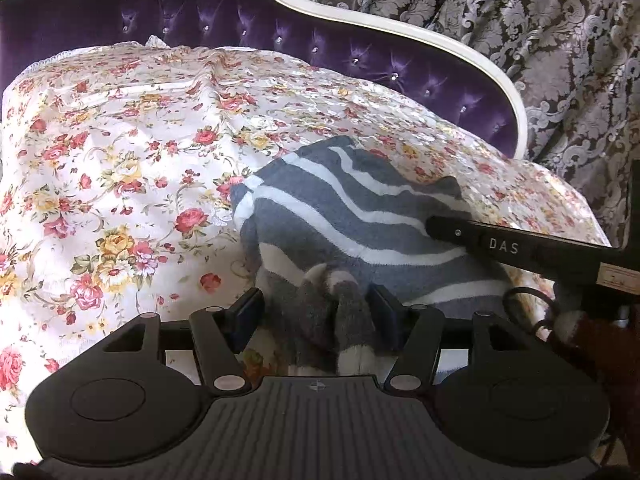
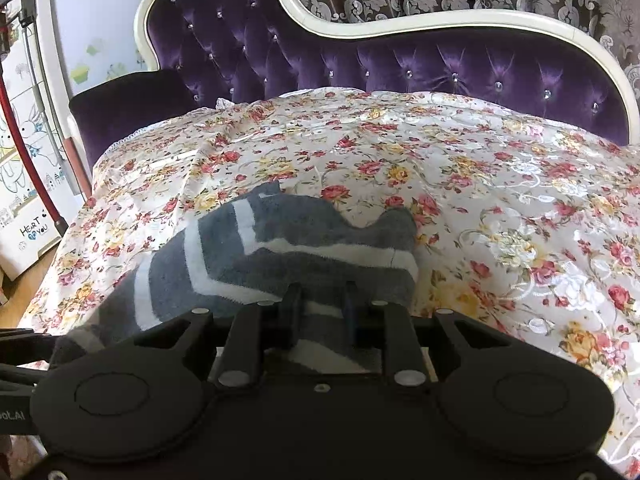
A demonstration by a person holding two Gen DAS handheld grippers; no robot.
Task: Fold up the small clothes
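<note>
Between both jaws: striped garment [image 1: 352, 216].

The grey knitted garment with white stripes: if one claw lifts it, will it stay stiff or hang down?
The grey knitted garment with white stripes would probably hang limp: it already lies bunched and wavy. It looks light, being small. It may slide easily on the shiny floral cover.

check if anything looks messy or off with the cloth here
The striped cloth lies rumpled, not flat: its far edge waves unevenly, and a bunched wad sits between the left gripper's open jaws. The floral cover beneath is wrinkled too. No visible damage.
</note>
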